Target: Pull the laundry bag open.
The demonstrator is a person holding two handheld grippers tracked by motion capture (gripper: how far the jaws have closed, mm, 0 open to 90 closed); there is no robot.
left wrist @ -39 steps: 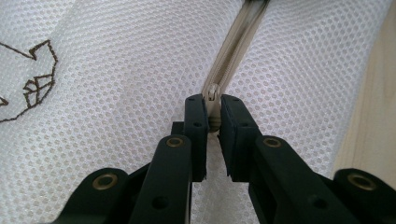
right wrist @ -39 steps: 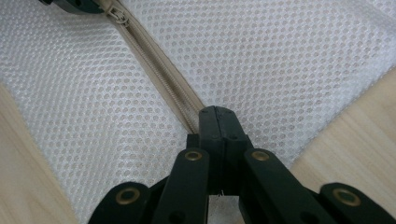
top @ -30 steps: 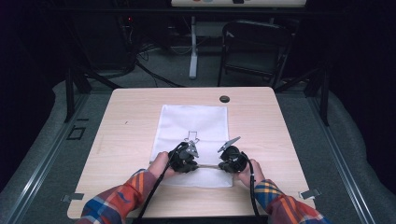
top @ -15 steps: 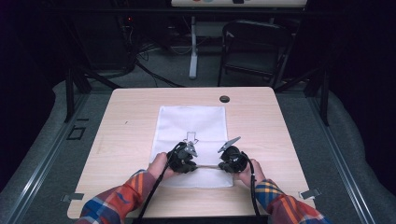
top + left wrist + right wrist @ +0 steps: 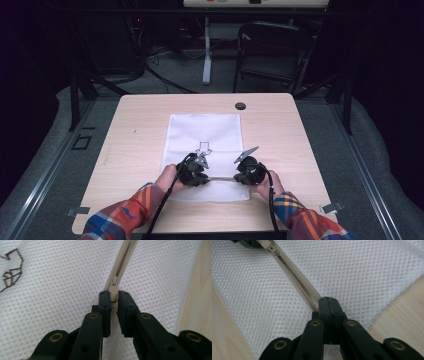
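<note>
A white mesh bag point(image 5: 205, 132) lies flat on the wooden table point(image 5: 140, 145), with a beige zipper point(image 5: 222, 178) running along its near end. My left gripper point(image 5: 114, 293) is shut on the beige zipper pull point(image 5: 114, 287), low over the mesh. In the high view the left gripper point(image 5: 200, 176) sits at the zipper's left part. My right gripper point(image 5: 328, 300) is shut on the zipper tape point(image 5: 297, 282), and from above the right gripper point(image 5: 242, 177) stands at the zipper's right part. The slider point(image 5: 273, 250) lies farther along the tape.
A dark line drawing point(image 5: 10, 272) marks the mesh beside the left gripper. A black round grommet point(image 5: 240, 105) sits at the table's far edge. Bare wood point(image 5: 402, 312) borders the bag. A folding chair point(image 5: 275, 50) stands behind the table.
</note>
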